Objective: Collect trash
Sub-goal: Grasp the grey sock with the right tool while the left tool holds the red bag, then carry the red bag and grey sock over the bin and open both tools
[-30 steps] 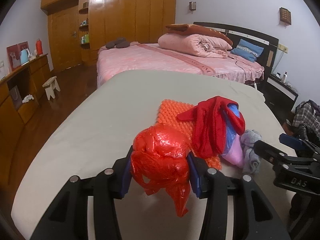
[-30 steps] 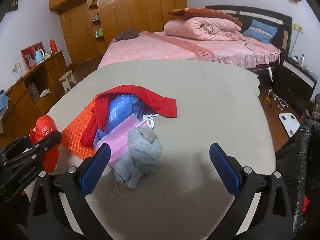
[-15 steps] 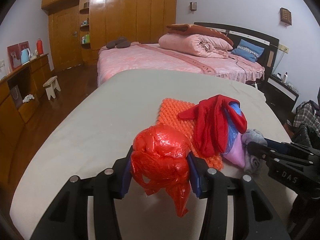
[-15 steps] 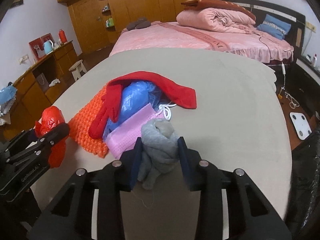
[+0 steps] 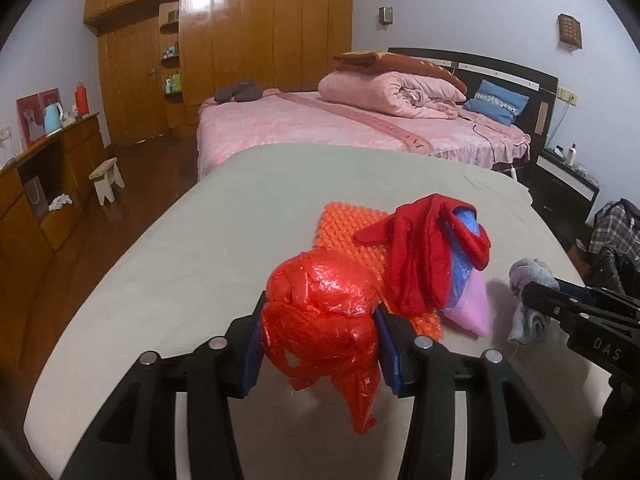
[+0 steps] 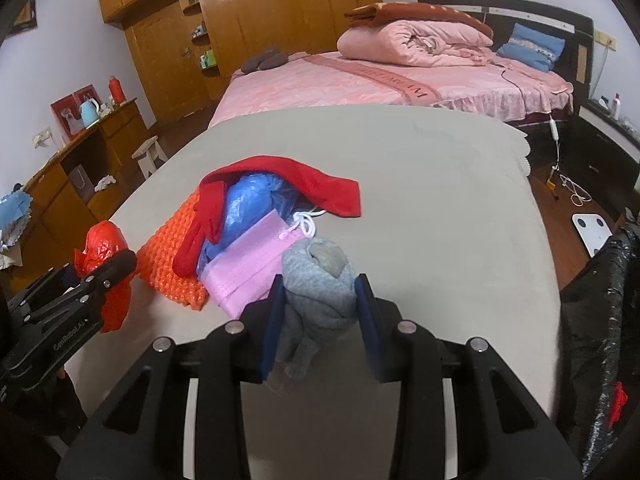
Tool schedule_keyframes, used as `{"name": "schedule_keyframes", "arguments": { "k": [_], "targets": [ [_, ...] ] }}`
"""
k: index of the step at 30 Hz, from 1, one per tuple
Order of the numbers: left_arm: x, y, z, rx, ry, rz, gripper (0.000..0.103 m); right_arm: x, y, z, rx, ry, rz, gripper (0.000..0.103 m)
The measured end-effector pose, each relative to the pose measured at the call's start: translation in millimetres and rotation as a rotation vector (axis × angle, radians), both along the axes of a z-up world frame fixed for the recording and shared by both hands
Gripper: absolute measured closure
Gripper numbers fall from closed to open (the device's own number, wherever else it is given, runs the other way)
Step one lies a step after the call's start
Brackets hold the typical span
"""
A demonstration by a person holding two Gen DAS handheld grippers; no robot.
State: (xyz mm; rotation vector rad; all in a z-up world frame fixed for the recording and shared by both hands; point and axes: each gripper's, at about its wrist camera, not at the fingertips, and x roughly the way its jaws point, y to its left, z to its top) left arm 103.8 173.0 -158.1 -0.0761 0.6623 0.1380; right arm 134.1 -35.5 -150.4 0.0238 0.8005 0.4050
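My left gripper (image 5: 320, 348) is shut on a crumpled red plastic bag (image 5: 324, 320), held just above the grey-covered table (image 5: 224, 240). My right gripper (image 6: 318, 320) is shut on a rolled grey sock (image 6: 318, 284), lifted a little off the cloth. Between them lies a pile: an orange bubble-wrap sheet (image 6: 172, 248), a red cloth (image 6: 288, 176) draped over a blue plastic bag (image 6: 248, 200), and a pink face mask (image 6: 248, 268) with white ear loops. In the left wrist view the sock (image 5: 528, 304) hangs from the right gripper's fingers (image 5: 560, 300).
A black trash bag (image 6: 600, 320) hangs open at the table's right edge. Beyond the table stands a pink bed (image 5: 360, 132) with folded quilts. A wooden dresser (image 5: 40, 184) and small stool (image 5: 108, 178) line the left wall; a scale (image 6: 592, 228) lies on the floor.
The right gripper closed from wide open onto the grey sock and has raised it slightly away from the pile. The left gripper has kept still with the red bag.
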Motion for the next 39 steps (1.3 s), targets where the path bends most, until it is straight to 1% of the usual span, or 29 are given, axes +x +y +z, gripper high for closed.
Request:
{"name": "schedule_keyframes", "arguments": {
  "k": [8, 13, 21, 30, 39],
  "targets": [
    [-9.7, -21.3, 22.6, -0.009, -0.048, -0.045, 0.056, -10.0, -17.2, 13.0, 0.009, -0.023, -0.010, 0.069],
    [-13.3, -44.3, 37.9, -0.015, -0.079, -0.098, 0.056, -20.5, -30.2, 25.6, 0.018, -0.052, -0.017, 0.069],
    [-18.1, -83.8, 55.8, -0.037, -0.112, -0.191, 0.056, -34.3, -60.1, 46.3, 0.019, -0.097, -0.060, 0.069],
    [-16.1, -131.6, 70.1, -0.053, -0.140, -0.295, 0.056, -51.4, -112.2, 64.7, 0.010, -0.149, -0.151, 0.069],
    [-15.9, -177.9, 83.8, -0.063, -0.164, -0.396, 0.056, -70.3, -183.8, 81.7, -0.013, -0.204, -0.291, 0.069]
  ]
}}
